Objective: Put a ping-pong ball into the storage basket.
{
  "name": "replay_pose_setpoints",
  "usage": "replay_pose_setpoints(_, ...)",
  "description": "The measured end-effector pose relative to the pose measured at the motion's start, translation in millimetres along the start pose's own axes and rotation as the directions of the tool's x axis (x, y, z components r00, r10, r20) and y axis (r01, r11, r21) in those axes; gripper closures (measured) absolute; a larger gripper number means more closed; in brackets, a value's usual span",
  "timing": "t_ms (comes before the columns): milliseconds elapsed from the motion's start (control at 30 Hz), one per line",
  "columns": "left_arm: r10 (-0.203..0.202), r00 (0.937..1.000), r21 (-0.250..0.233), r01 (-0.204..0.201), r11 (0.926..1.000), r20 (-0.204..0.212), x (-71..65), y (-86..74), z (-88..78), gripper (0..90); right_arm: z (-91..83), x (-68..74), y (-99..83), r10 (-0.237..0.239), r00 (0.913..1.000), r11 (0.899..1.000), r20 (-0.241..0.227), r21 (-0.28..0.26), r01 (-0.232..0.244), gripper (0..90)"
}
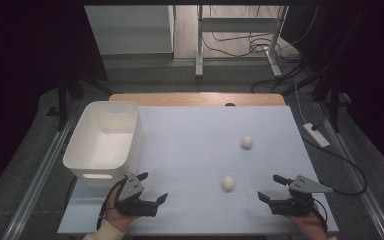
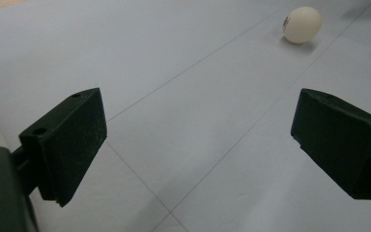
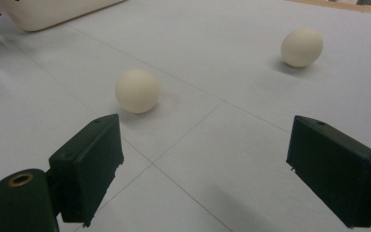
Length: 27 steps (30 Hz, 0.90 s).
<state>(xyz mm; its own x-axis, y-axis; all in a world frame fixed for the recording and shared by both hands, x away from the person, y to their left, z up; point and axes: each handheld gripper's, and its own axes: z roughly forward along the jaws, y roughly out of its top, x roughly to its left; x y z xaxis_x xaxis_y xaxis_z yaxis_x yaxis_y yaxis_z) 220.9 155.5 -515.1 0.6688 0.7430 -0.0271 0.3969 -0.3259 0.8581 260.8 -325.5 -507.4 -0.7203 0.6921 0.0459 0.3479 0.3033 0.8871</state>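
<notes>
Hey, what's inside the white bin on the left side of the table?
The white bin looks empty: the high view shows only its bare white floor and walls. The strip just inside its near wall is hidden by the rim.

Two white balls on the table [image 1: 190,130]: near ball [image 1: 228,182] and far ball [image 1: 247,142], both right of the one white bin [image 1: 105,142]; bin looks empty, though its near inside wall is hidden

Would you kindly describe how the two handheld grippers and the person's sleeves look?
Both the left gripper and right gripper are black with blocky two-part jaws, each topped by a grey three-cornered plate. A dark cable trails from each. The left sleeve is cream-coloured.
</notes>
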Motion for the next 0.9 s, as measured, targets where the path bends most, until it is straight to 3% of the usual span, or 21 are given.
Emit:
replay_pose_setpoints(533,-0.002,0.9989,0.020,0.001,0.9998,0.046,-4.8,17.2,13.2,6.7,1.6,-0.6,0.2,-0.004,1.0000,1.000,-0.002,0.002,0.004,12.7)
replay_pose_setpoints(900,0.019,0.9961,0.029,-0.021,0.9994,0.087,-10.9,31.9,26.4,6.9,2.2,-0.9,0.7,0.004,1.0000,1.000,-0.003,0.002,-0.004,12.8)
